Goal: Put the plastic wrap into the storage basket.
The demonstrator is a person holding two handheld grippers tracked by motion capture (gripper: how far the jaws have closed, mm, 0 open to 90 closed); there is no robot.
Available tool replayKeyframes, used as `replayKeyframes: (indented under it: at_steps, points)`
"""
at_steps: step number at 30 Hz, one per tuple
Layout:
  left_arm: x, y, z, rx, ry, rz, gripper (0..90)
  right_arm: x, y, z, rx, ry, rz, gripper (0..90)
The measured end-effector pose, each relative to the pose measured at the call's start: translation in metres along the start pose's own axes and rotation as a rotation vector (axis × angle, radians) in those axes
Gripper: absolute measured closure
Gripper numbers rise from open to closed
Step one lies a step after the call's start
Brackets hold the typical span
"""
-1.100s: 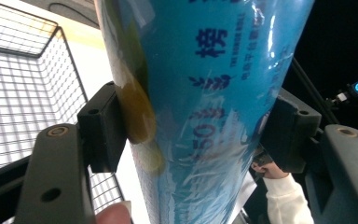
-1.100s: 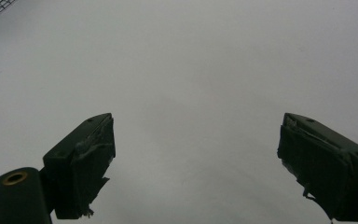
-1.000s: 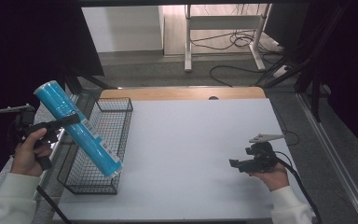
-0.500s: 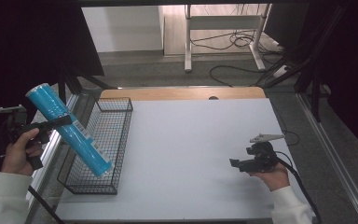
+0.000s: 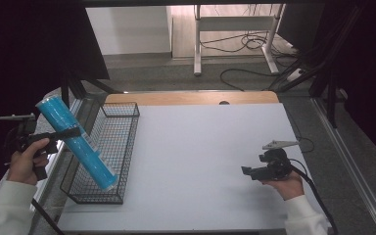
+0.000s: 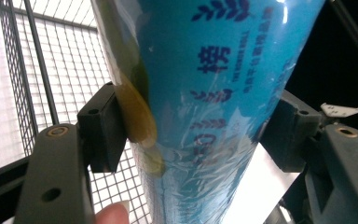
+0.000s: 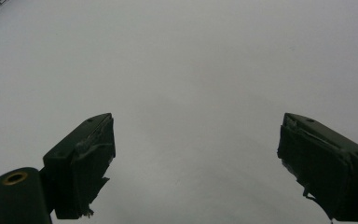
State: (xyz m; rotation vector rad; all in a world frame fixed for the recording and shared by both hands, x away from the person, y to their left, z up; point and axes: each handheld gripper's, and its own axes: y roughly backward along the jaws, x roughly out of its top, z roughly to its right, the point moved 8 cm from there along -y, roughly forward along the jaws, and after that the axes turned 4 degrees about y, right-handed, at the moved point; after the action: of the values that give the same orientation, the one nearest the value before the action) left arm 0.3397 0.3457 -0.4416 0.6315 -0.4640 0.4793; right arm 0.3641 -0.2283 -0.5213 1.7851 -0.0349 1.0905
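Blue packet (image 5: 76, 143) tilted over wire basket (image 5: 122, 113), clamped in raised left tool (image 5: 54, 135); right tool (image 5: 248, 171) agape.

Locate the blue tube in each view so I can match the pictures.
High view: the blue tube slants at the left, clamped in the left gripper, its lower end over the wire basket.
Left gripper view: it stands between the jaws at centre.
Right gripper view: not in it.
Shared landmark: the basket mesh.

Black grippers (image 5: 259, 171), white sleeves (image 5: 2, 213)
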Motion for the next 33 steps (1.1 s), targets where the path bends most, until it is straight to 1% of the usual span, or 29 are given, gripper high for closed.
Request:
replayKeyframes:
  at_steps: [2, 3, 5, 9, 13, 15, 16, 18, 19, 20, 28, 30, 31, 32, 33]
  points:
    - [-0.001, -0.003, -0.001, 0.008, 0.000, -0.005, 32.2, 0.000, 0.000, 0.000, 0.000, 0.001, -0.001, 11.5]
    - [-0.002, -0.008, -0.002, 0.028, -0.008, -0.021, 32.2, 0.000, 0.001, 0.000, -0.001, -0.001, 0.002, 11.5]
    - [-0.003, -0.014, -0.004, 0.050, -0.013, -0.035, 32.2, 0.000, 0.001, 0.001, -0.003, -0.004, 0.000, 11.5]
    - [-0.003, -0.026, -0.006, 0.088, -0.024, -0.063, 32.2, 0.000, 0.000, 0.001, -0.002, 0.000, 0.000, 11.5]
    - [-0.003, -0.038, -0.007, 0.120, -0.026, -0.080, 32.2, 0.000, 0.001, 0.001, -0.002, 0.001, 0.000, 11.5]
    - [-0.001, -0.043, -0.008, 0.128, -0.022, -0.080, 32.1, 0.000, 0.000, 0.001, -0.001, 0.002, -0.001, 11.5]
    - [-0.001, -0.043, -0.008, 0.128, -0.022, -0.080, 32.1, 0.000, 0.000, 0.001, -0.001, 0.002, -0.001, 11.5]
    - [0.002, -0.050, -0.009, 0.140, -0.009, -0.084, 32.1, 0.000, 0.000, 0.001, 0.000, 0.001, -0.002, 11.5]
    - [0.002, -0.050, -0.009, 0.140, -0.009, -0.084, 32.1, 0.000, 0.000, 0.001, 0.000, 0.002, -0.002, 11.5]
    - [0.004, -0.055, -0.010, 0.153, -0.005, -0.087, 32.1, 0.000, 0.000, 0.001, -0.001, -0.003, -0.003, 11.5]
    - [0.013, -0.083, -0.014, 0.213, 0.019, -0.089, 32.1, 0.000, 0.000, 0.002, -0.001, 0.001, -0.001, 11.5]
    - [0.015, -0.090, -0.015, 0.236, 0.026, -0.084, 32.1, 0.000, 0.000, 0.002, -0.003, -0.003, -0.004, 11.5]
    - [0.016, -0.094, -0.015, 0.243, 0.028, -0.087, 32.1, 0.000, 0.000, 0.002, -0.003, -0.004, -0.004, 11.5]
    - [0.016, -0.094, -0.015, 0.243, 0.028, -0.087, 32.1, 0.000, 0.000, 0.002, -0.002, -0.004, -0.005, 11.5]
    - [0.017, -0.100, -0.016, 0.275, 0.031, -0.096, 32.1, 0.000, 0.000, 0.003, -0.002, -0.001, -0.005, 11.5]
